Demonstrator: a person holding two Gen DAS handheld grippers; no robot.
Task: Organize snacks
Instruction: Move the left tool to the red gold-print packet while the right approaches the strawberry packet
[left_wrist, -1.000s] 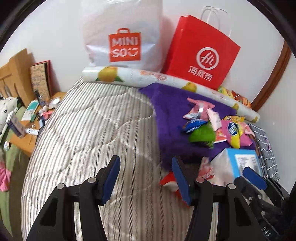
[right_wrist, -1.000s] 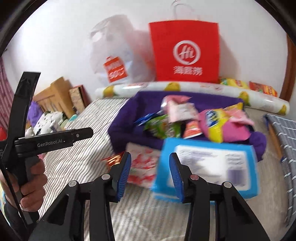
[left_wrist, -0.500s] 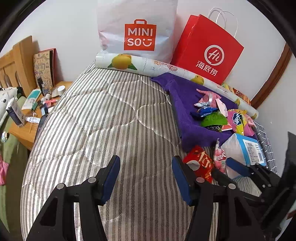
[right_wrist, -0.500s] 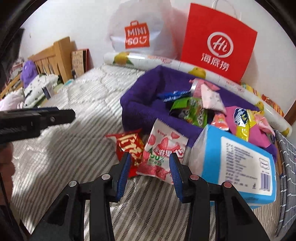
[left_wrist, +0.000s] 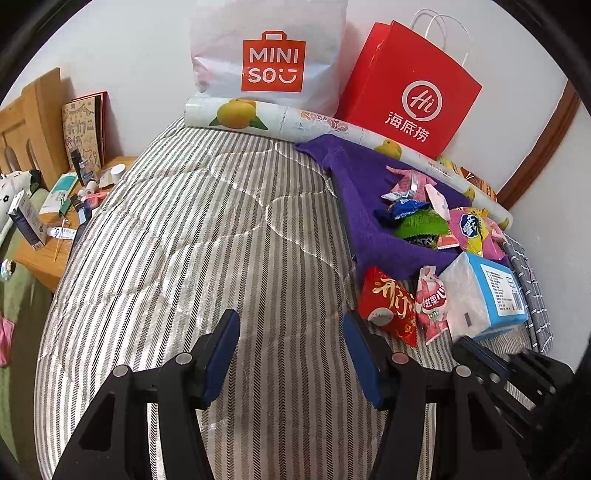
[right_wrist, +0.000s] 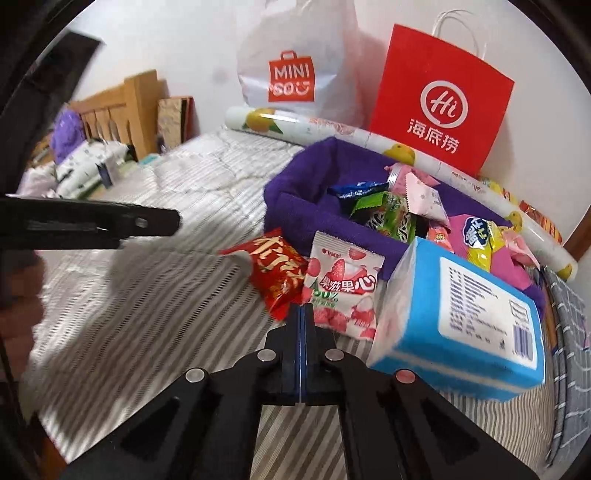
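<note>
Striped bedding (left_wrist: 207, 258) fills the space under me, with a purple basket (right_wrist: 295, 218) of snacks as the landmark on it. Two packets lie outside that basket, touching its near wall: a strawberry packet (right_wrist: 341, 284) and, beside it on the side away from the blue tissue pack (right_wrist: 461, 317), a red packet (right_wrist: 277, 275). My right gripper (right_wrist: 301, 314) has its pads pressed flat together, with the tip at the near edges of those two packets, about where they meet. I cannot tell whether any wrapper is pinched in the seam; no foil shows between the pads. My left gripper (left_wrist: 291, 354) hangs partly open over bare bedding, nearer me than the basket, holding nothing.

Behind the basket a fruit-printed roll (left_wrist: 258, 118) runs along the wall, with a white bag (left_wrist: 269, 59) and a red paper bag (left_wrist: 410, 88) standing past it.

I judge I am at the pick-up of a stray packet. Next I should lift gently to test the hold, then carry the packet over the near wall and release it inside.
</note>
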